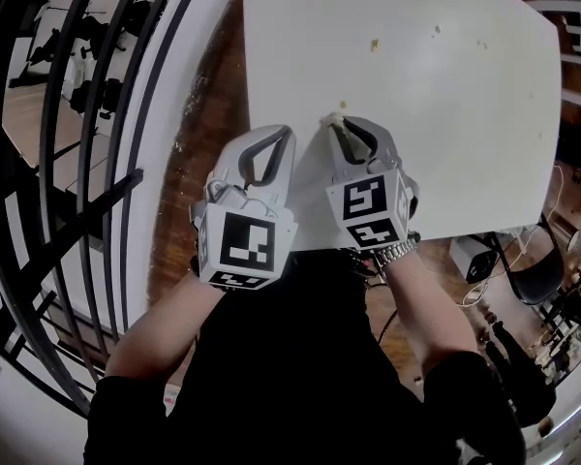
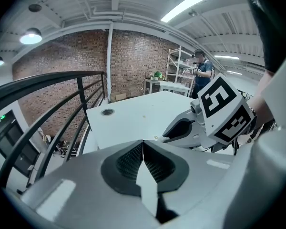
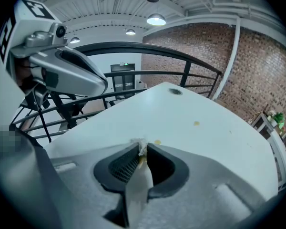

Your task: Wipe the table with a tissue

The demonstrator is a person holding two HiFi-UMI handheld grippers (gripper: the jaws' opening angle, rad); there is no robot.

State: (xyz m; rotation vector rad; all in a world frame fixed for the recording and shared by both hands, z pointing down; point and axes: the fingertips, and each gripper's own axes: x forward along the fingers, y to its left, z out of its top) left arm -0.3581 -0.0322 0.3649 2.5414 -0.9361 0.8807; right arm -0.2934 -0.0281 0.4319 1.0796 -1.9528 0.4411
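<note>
Tissue (image 3: 141, 150) between jaws — right gripper (image 3: 143, 145)

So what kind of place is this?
Probably a mezzanine in an industrial loft workshop: there's a red brick wall, a curved black metal railing and a white metal shelving rack.

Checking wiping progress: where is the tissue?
Head view, centre: the tissue is pinched in the right gripper, over the table's left half, beside a crumb.
</note>
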